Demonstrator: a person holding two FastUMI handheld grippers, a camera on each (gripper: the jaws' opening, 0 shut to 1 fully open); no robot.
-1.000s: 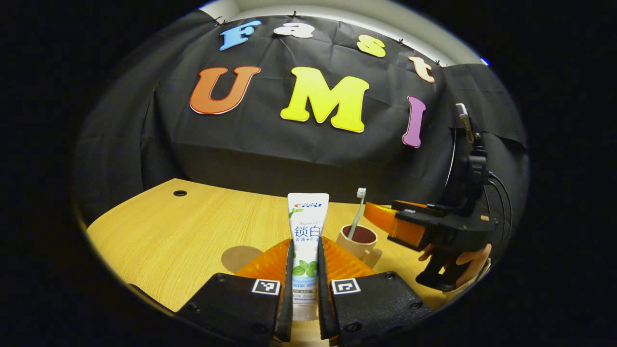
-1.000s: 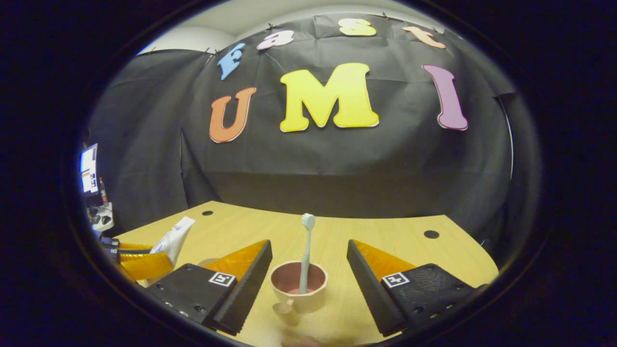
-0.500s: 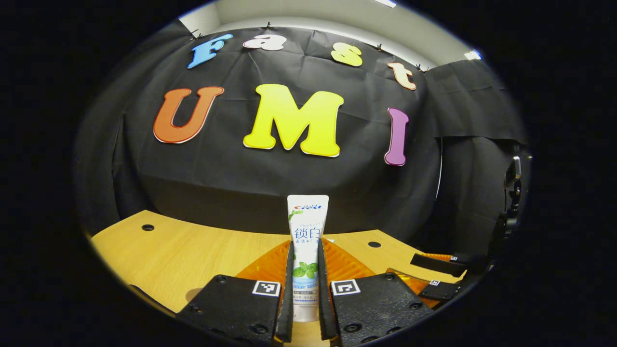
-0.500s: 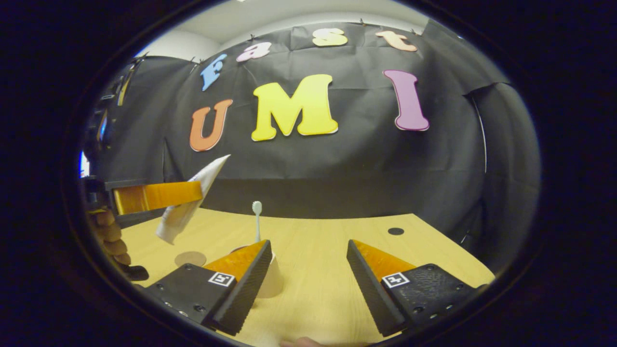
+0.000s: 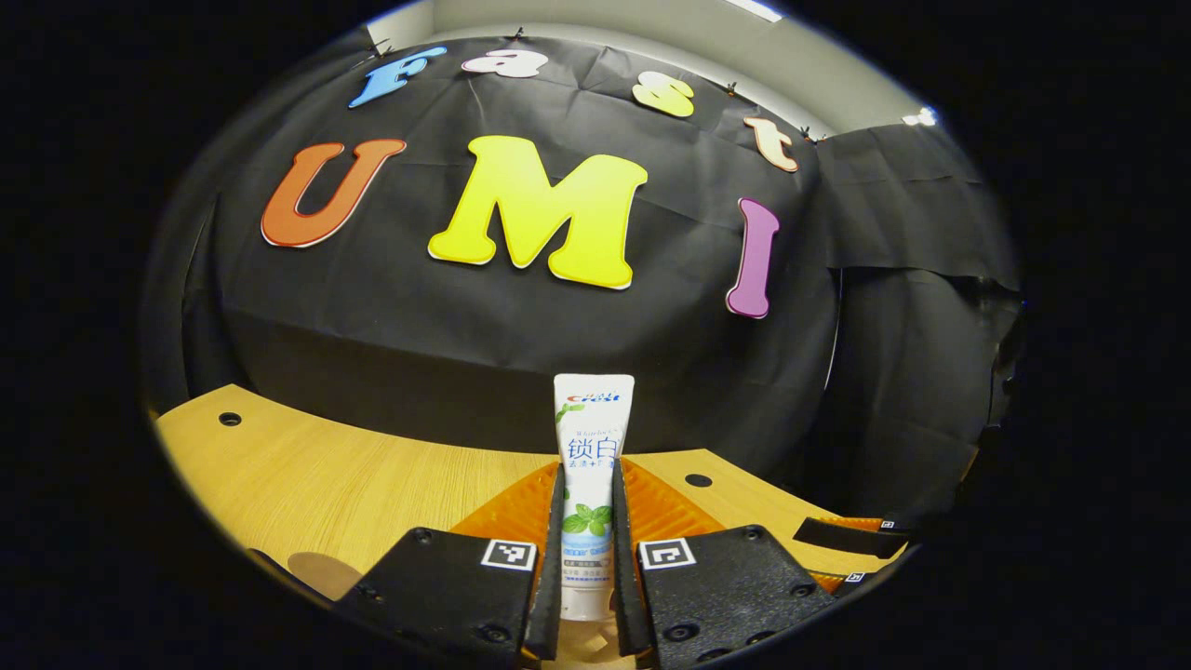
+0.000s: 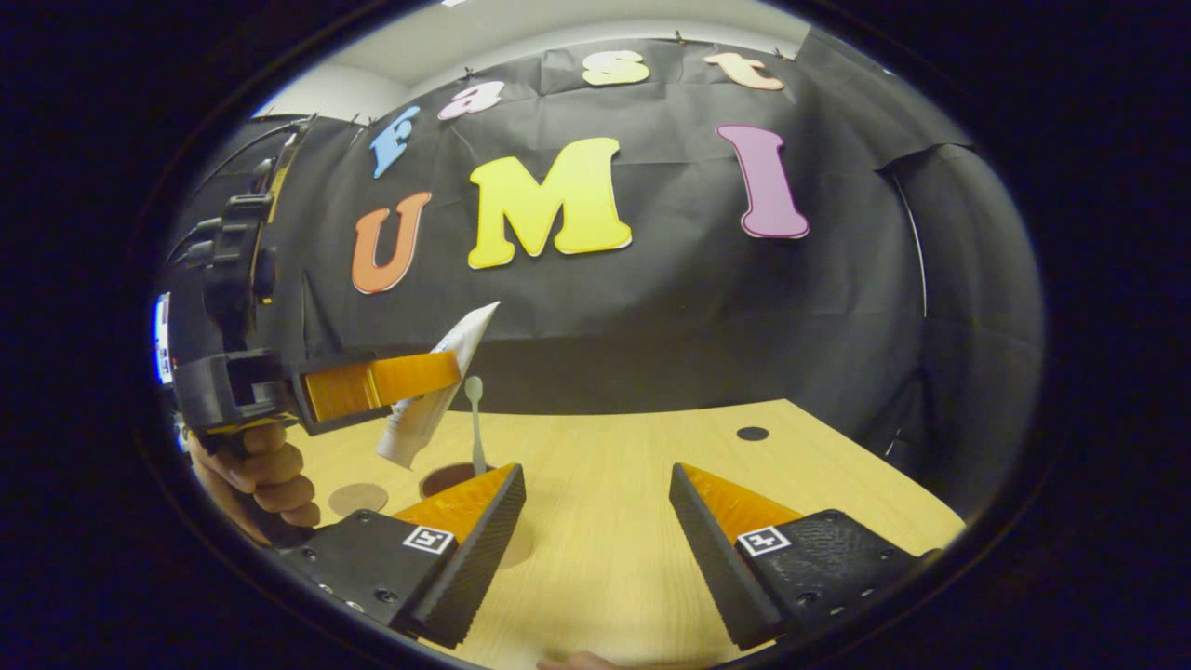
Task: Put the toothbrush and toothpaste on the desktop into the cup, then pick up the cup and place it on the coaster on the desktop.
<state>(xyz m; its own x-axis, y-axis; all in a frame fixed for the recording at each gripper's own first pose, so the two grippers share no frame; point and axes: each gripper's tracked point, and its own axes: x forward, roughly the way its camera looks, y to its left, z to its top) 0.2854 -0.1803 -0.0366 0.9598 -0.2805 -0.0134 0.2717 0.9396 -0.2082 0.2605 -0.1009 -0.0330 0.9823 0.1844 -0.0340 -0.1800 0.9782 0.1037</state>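
Note:
My left gripper [image 5: 588,507] is shut on the white toothpaste tube [image 5: 593,437], which stands upright between its fingers. In the right gripper view the left gripper [image 6: 445,374] hangs in the air at the left, and the toothpaste tube [image 6: 430,409] tilts with its lower end just above the pink cup [image 6: 448,478]. A pale toothbrush [image 6: 475,423] stands in the cup, head up. The cup is partly hidden behind a finger of my right gripper [image 6: 595,507], which is open and holds nothing. The brown round coaster [image 6: 358,499] lies left of the cup; the coaster [image 5: 316,569] also sits at the lower left.
The wooden desktop [image 6: 651,465] has a cable hole [image 6: 752,434] at the back right and another hole [image 5: 229,419] at the far left. A hand [image 6: 265,475] holds the left gripper. The right gripper's fingers [image 5: 842,538] lie low at the right.
The left gripper has lifted and carried the toothpaste rightward to just above the cup. The right gripper has drawn away, so the cup now sits behind its left finger.

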